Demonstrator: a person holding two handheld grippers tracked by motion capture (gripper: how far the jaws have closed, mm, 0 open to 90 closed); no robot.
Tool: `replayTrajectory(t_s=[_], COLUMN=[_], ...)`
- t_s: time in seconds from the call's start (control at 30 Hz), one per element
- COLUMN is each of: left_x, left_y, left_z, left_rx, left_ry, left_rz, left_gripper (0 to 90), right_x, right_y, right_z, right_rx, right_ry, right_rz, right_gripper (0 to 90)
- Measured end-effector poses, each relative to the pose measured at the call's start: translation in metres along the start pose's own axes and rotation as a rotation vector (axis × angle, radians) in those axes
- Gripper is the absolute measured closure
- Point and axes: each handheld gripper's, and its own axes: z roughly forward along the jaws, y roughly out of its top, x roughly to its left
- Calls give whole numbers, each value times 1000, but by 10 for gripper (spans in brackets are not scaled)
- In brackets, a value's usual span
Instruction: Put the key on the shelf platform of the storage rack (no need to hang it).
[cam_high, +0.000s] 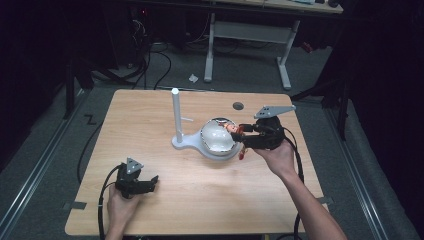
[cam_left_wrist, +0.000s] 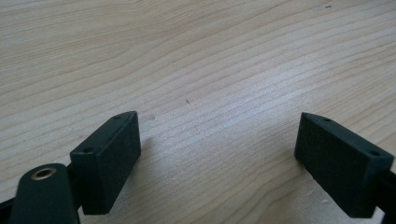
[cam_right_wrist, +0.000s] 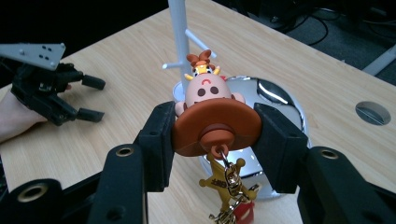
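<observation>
The high view looks down and forward over the whole table (cam_high: 150, 210). The left gripper view sits close above bare tabletop. The right gripper view faces across it, sharing the white stand (cam_right_wrist: 180, 28) with the high view.

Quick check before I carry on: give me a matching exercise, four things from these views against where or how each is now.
1. left gripper
2. cowboy keychain figure
3. shiny metal bowl
4. white peg stand

a. clamped between two black jaws
b. upright at the table's middle
c. open, low over bare wood
d. beside the stand's post, under the right gripper

Pairs: 1-c, 2-a, 3-d, 4-b
</observation>
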Motion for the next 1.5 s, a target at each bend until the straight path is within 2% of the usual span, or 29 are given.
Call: replayTrajectory(t_s=[0.17,0.43,0.8,1.0,1.2,1.5], left_x=[0,0,0,0,0,0], left_y=[0,0,0,0,0,0], left_z=[0,0,0,0,0,0], left_rx=[0,0,-1,-1,0,-1], left_ry=[-1,-3,-3,-2,-2,-1], left_rz=[0,-2,-2,-3,-2,-4], left_gripper=[147,148,148,149,149,150], right_x=[-5,-1,-3,-11,-13,-18], right_y=[17,33,52,51,47,31], right_z=[4,19,36,47,57,74], right_rx=[-9,15,11,27,35,76], right_ry=[4,16,18,8,6,4], right_rz=[-7,-37,-55,-42,-50,-38], right_gripper=[516,516,515,514,513,512])
